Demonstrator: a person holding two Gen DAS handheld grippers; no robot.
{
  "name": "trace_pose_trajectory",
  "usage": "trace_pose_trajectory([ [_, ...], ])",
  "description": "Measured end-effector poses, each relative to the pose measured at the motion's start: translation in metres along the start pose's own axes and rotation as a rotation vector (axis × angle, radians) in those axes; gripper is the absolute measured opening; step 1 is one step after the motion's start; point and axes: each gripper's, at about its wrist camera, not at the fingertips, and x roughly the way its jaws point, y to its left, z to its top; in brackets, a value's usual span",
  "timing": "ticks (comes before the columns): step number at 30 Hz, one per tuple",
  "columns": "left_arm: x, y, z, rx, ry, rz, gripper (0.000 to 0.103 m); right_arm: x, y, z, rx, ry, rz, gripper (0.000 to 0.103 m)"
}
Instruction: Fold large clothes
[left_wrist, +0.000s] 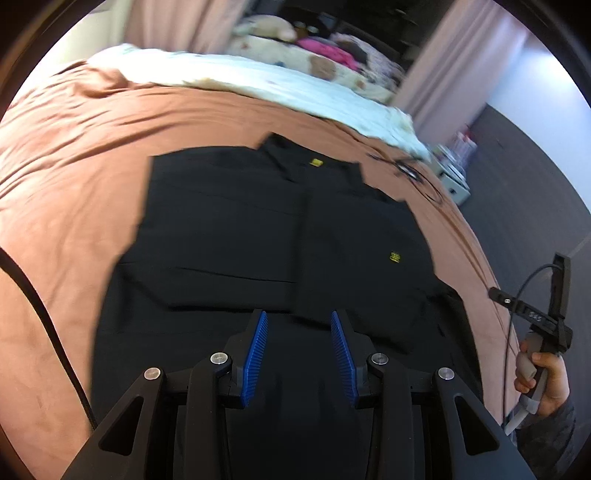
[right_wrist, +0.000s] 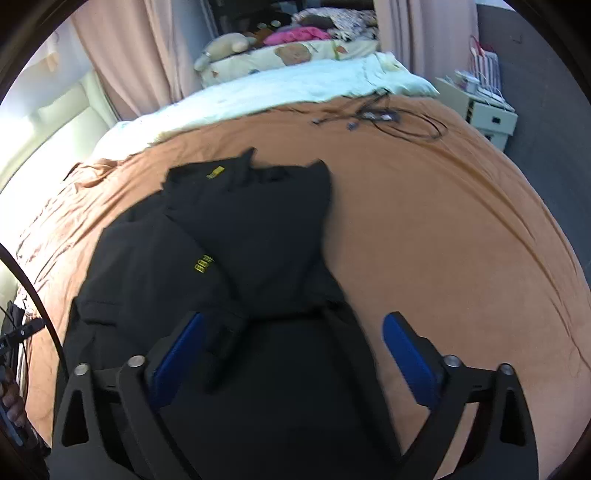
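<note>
A large black garment (left_wrist: 240, 229) lies flat on the brown bed cover (left_wrist: 74, 166), its collar at the far end with a yellow label (left_wrist: 316, 161). One side panel is folded over the middle and carries a small yellow logo (left_wrist: 396, 256). My left gripper (left_wrist: 298, 313) hovers over the garment's near hem, its blue pads apart with nothing pinched. In the right wrist view the same garment (right_wrist: 258, 229) runs diagonally. My right gripper (right_wrist: 295, 316) stands wide open over its near right part, one pad above the cloth and the other above the bare cover (right_wrist: 443, 221).
A white blanket (right_wrist: 277, 85) and pillows with a plush toy (right_wrist: 225, 44) lie at the bed's far end. Loose black cables (right_wrist: 388, 114) rest on the cover beyond the garment. Cardboard boxes (right_wrist: 480, 107) stand beside the bed. A person's hand (left_wrist: 546, 376) grips the other tool's handle.
</note>
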Motion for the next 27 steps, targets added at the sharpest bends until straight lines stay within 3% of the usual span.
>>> trace_pose_trajectory([
  [3,0.025,-0.036,0.0,0.067,0.05,-0.027,0.038,0.002,-0.005,-0.001,-0.002,0.019,-0.019,0.08],
  [5,0.04,-0.054,-0.002,0.097,0.08,-0.039,0.04,0.002,-0.011,-0.004,-0.006,0.029,-0.033,0.08],
  [6,0.047,-0.061,-0.002,0.107,0.093,-0.048,0.044,0.001,-0.013,-0.001,-0.006,0.033,-0.03,0.08],
  [8,0.063,-0.081,-0.006,0.129,0.111,-0.063,0.061,0.003,-0.016,0.002,-0.007,0.044,-0.02,0.08],
  [10,0.078,-0.1,-0.009,0.157,0.127,-0.077,0.064,-0.003,-0.022,-0.001,-0.005,0.048,-0.012,0.08],
  [21,0.165,-0.159,-0.029,0.239,0.281,-0.078,0.064,-0.002,-0.023,-0.004,-0.01,0.042,0.059,0.08],
  [25,0.195,-0.17,-0.039,0.278,0.314,0.002,0.064,0.005,-0.018,-0.003,-0.014,0.043,0.064,0.08],
  [27,0.197,-0.174,-0.04,0.294,0.28,0.026,0.064,0.01,-0.013,-0.002,-0.021,0.048,0.06,0.08],
])
